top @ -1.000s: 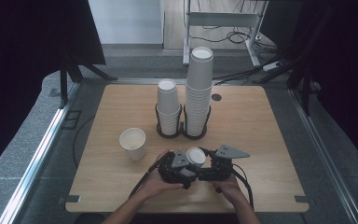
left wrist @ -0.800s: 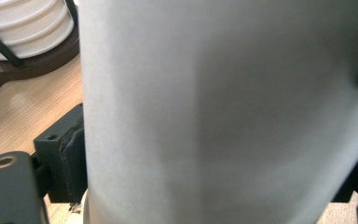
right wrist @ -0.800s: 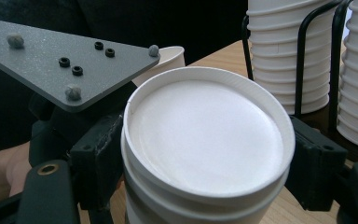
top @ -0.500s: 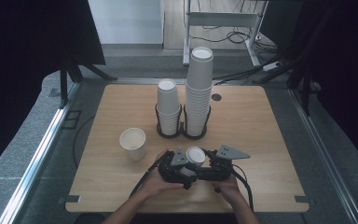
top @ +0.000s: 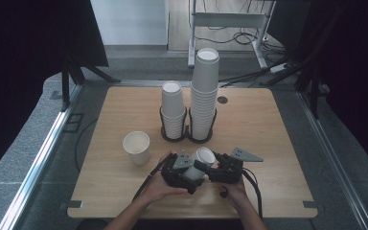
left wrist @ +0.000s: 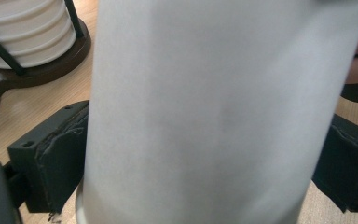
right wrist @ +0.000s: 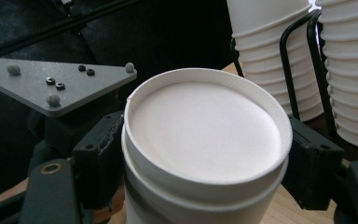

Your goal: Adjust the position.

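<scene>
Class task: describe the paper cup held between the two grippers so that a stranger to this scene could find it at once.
Start at the wooden table; behind its middle, two cup stacks stand in a black rack. Nearer the front edge, the held cup lies tilted between both grippers, unlike the lone cup, upright at left.

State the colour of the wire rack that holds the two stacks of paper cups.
Black: the thin wire rack, clearest in the high view.

**Nested cups between both grippers**

The cups (top: 197, 164), white paper, are two nested together: in the right gripper view an inner rim (right wrist: 205, 135) sits just proud of an outer one. They are held tilted, bottom end up, over the table's near edge. In the left gripper view their plain white wall (left wrist: 214, 107) stands between the pads.
</scene>
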Motion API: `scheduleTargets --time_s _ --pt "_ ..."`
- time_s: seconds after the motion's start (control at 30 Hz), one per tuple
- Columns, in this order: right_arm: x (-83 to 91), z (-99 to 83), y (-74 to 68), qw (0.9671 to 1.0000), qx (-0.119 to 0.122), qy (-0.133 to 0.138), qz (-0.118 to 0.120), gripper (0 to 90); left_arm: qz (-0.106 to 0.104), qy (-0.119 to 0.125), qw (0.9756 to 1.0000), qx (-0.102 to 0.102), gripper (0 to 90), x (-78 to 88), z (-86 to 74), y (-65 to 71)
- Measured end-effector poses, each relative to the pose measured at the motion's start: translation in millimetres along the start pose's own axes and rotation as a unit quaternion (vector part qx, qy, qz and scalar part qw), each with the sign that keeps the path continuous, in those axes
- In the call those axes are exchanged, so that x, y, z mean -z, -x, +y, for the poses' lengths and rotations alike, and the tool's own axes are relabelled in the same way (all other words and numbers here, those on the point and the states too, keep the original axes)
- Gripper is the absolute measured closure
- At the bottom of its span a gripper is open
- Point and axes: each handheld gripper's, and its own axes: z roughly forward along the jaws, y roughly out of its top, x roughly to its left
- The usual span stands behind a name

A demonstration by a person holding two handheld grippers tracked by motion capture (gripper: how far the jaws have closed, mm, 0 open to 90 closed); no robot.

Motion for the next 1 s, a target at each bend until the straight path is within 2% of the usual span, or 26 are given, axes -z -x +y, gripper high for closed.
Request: scheduleTargets --time_s 0.13,0.23,0.53,0.67,0.83,1.0 --pt "0.0 -0.6 -1.3 0.9999 -0.005 0.011 0.0 24.9 0.003 -0.001 1.0 -0.004 3.5 -0.4 -0.1 0.8" --pt "-0.5 -0.9 -2.6 0.9999 -0.004 0.014 -0.001 25.0 0.008 0.003 0.9999 -0.006 7.2 0.6 -0.5 0.5" --pt "-0.7 -2.1 -3.3 1.0 0.01 -0.001 -0.001 23.6 0.008 -0.008 0.9996 -0.027 11.3 0.1 -1.8 0.9" --pt "-0.7 -1.9 -1.7 1.0 0.001 -0.006 -0.001 21.3 0.002 -0.011 0.9995 -0.03 12.1 0.8 -2.3 -0.5" --pt "-0.3 0.3 -1.3 0.9996 0.013 -0.022 -0.011 14.0 0.003 -0.017 0.999 -0.041 12.4 0.8 -3.0 -0.1" --pt "7.1 8.7 -1.4 0.9989 0.034 -0.031 -0.014 13.3 0.017 -0.02 0.9984 -0.05 12.4 5.1 -1.8 -3.0"
